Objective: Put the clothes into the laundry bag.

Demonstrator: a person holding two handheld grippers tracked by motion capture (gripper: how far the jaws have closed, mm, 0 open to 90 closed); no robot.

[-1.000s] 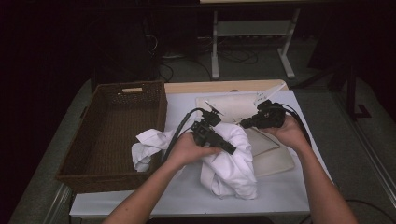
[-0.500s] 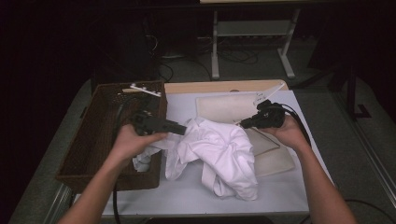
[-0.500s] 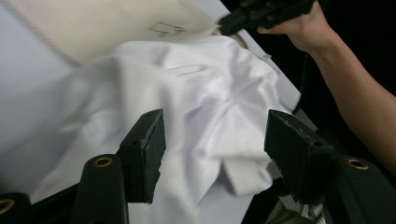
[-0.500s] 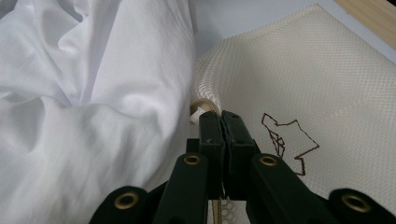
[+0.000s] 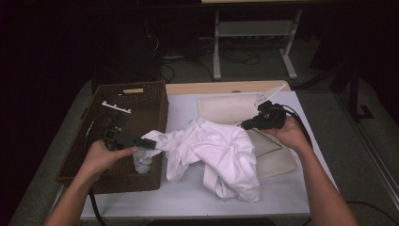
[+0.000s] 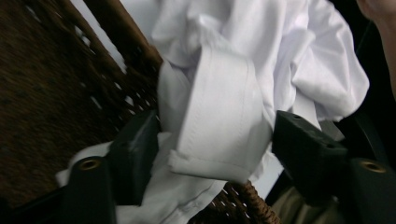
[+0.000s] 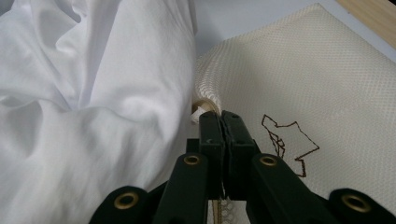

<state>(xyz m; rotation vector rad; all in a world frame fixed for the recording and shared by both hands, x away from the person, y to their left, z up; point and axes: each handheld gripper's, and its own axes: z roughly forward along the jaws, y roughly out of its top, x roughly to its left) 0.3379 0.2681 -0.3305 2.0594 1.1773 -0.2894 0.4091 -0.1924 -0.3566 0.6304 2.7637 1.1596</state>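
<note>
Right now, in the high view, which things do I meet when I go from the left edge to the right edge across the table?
Wicker basket → left gripper → white garment → right gripper → cream mesh bag.

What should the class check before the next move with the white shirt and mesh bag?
1. Right tongs shut on the mesh bag edge: ok.
2. Left tongs gripping the cuff: not ok; the jaws have just been opening and the cuff lies loose between them.
3. Shirt clear of the basket: not ok; the cuff end hangs over the rim.
4. Bag mouth open: cannot tell.
</note>
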